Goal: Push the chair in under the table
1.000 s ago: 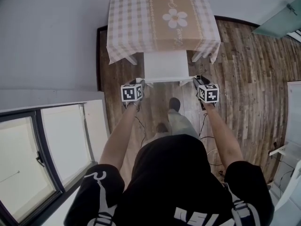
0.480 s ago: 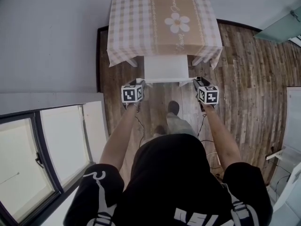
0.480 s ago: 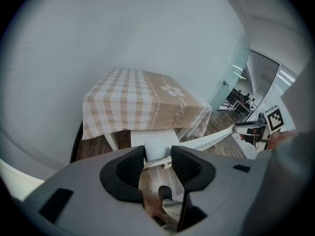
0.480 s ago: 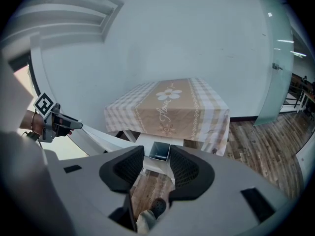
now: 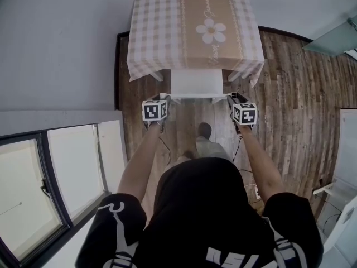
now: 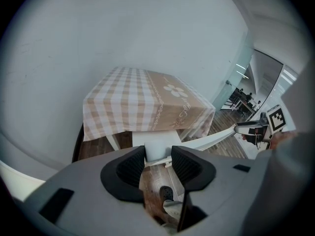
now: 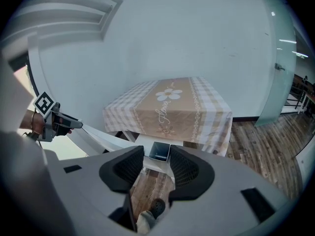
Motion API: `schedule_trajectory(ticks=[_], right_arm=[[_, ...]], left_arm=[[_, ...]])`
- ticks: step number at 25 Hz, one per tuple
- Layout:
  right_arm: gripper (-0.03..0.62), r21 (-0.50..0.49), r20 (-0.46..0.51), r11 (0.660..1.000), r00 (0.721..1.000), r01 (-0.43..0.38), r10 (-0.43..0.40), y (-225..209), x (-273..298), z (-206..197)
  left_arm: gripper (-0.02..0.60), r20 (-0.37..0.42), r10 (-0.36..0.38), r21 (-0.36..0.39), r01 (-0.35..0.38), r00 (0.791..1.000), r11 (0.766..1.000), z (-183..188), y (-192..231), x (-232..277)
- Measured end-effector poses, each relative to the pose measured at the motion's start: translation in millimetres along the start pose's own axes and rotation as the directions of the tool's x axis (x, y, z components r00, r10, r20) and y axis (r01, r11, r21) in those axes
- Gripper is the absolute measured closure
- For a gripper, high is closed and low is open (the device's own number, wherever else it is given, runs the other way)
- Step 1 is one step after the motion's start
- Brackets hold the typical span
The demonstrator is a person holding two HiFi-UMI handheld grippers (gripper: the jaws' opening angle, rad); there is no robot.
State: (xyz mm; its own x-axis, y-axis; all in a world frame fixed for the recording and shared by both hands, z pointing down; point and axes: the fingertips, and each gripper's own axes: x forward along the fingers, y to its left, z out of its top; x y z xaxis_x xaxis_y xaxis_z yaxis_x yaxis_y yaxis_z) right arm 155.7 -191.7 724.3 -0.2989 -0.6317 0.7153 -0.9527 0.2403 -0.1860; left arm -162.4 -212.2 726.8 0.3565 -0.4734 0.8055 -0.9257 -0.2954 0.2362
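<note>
A table (image 5: pixel 195 27) under a beige checked cloth with a daisy stands against the wall. The white chair (image 5: pixel 196 82) sits partly beneath it, its back rail toward me. My left gripper (image 5: pixel 167 100) is at the rail's left end, its jaws opening with the rail end (image 6: pixel 156 147) between the pads, not pressed. At the rail's right end my right gripper (image 5: pixel 232 99) is shut on the rail; its hollow square end (image 7: pixel 160 151) shows between the pads. The rail (image 6: pixel 211 139) runs across to the right gripper (image 6: pixel 248 129).
A white wall runs along the left and behind the table. A window (image 5: pixel 33 177) is at the lower left. Wood floor (image 5: pixel 290 94) spreads to the right, with a glass door (image 5: pixel 334 29) beyond. Cables (image 5: pixel 245 177) lie by my foot (image 5: pixel 204 130).
The chair has slid further in under the table, and both grippers have moved toward the table with it. The person has stepped forward.
</note>
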Motion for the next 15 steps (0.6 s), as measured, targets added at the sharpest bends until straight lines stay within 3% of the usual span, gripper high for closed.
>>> schedule_trajectory(ticks=[15], right_arm=[[0.422, -0.014, -0.001, 1.0, 1.0, -0.015, 0.015, -9.5, 20.0, 22.7]], left_arm=[[0.394, 0.008, 0.04, -0.013, -0.04, 0.999, 0.999, 26.5, 6.5, 12.8]])
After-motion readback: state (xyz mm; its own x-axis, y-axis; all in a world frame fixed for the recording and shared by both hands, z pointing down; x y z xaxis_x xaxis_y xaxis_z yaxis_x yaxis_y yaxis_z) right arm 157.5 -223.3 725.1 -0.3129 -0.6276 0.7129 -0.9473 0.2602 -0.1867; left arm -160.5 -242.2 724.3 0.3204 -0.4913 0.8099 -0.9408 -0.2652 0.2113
